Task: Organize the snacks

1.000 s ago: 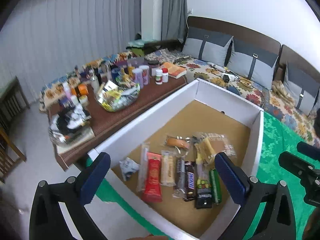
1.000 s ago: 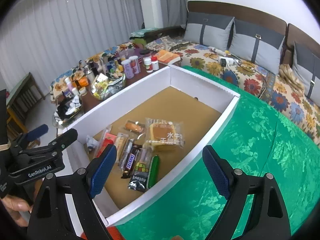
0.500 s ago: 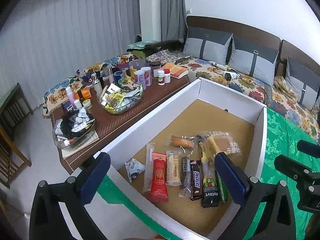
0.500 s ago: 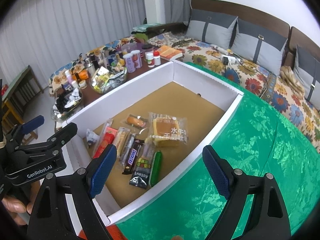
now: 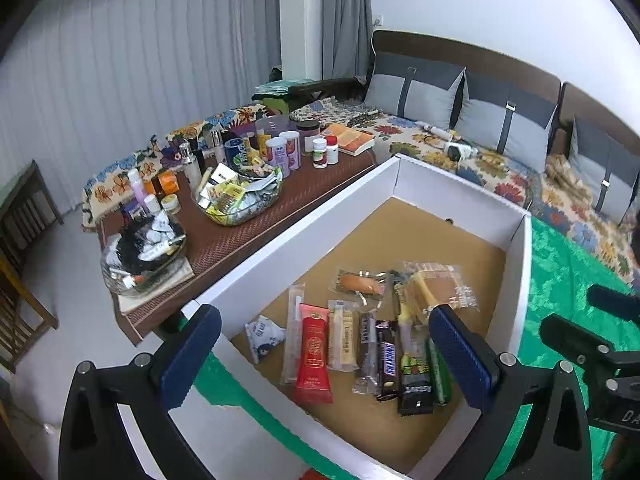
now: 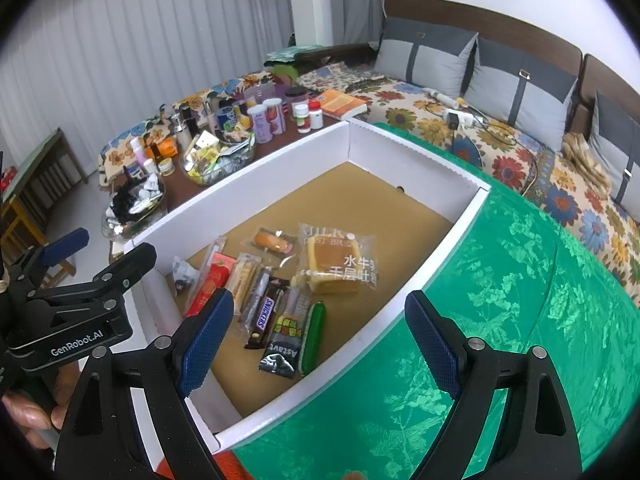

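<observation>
Both the left gripper and right gripper hover spread wide and empty above a white box, where snacks lie side by side, apparently for sorting.

light: bright, even, soft shadows | focus: sharp | edges – strong fisheye bend – black corners
</observation>
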`<state>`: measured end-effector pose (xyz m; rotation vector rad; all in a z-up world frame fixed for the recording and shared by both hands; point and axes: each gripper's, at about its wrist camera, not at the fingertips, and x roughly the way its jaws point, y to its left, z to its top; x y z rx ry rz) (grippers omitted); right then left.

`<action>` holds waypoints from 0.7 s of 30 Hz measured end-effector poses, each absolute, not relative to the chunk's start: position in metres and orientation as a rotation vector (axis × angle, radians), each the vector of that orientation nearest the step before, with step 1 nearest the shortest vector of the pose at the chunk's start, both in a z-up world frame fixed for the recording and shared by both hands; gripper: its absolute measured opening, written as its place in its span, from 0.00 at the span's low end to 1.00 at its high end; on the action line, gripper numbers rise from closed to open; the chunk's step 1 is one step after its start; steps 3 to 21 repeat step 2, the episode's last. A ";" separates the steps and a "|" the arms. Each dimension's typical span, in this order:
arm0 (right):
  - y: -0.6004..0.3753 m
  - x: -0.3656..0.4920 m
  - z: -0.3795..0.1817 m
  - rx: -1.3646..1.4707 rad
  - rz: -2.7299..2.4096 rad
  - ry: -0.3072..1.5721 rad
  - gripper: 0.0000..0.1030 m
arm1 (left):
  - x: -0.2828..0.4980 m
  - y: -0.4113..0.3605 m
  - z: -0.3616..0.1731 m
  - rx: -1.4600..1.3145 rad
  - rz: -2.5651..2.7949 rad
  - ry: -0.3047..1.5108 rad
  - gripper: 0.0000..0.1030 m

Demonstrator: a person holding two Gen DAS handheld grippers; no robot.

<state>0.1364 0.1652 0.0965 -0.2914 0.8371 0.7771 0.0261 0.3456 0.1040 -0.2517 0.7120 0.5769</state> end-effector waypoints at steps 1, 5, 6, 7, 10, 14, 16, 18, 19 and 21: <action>0.165 0.136 0.097 -0.290 0.779 0.837 0.87 | 0.024 0.346 0.105 -0.253 0.579 0.698 1.00; 0.165 0.136 0.097 -0.291 0.779 0.837 0.87 | 0.024 0.345 0.106 -0.247 0.585 0.697 1.00; 0.165 0.136 0.097 -0.291 0.779 0.837 0.87 | 0.024 0.345 0.106 -0.247 0.585 0.697 1.00; 0.165 0.136 0.097 -0.291 0.779 0.837 0.87 | 0.024 0.345 0.106 -0.247 0.585 0.697 1.00; 0.165 0.136 0.097 -0.291 0.779 0.837 0.87 | 0.024 0.345 0.106 -0.247 0.585 0.697 1.00; 0.165 0.136 0.097 -0.291 0.779 0.837 0.87 | 0.024 0.345 0.106 -0.247 0.585 0.697 1.00; 0.165 0.136 0.097 -0.291 0.779 0.837 0.87 | 0.024 0.345 0.106 -0.247 0.585 0.697 1.00; 0.165 0.136 0.097 -0.291 0.779 0.837 0.87 | 0.024 0.345 0.106 -0.247 0.585 0.697 1.00; 0.165 0.136 0.097 -0.291 0.779 0.837 0.87 | 0.024 0.345 0.106 -0.247 0.585 0.697 1.00; 0.165 0.136 0.097 -0.291 0.779 0.837 0.87 | 0.024 0.345 0.106 -0.247 0.585 0.697 1.00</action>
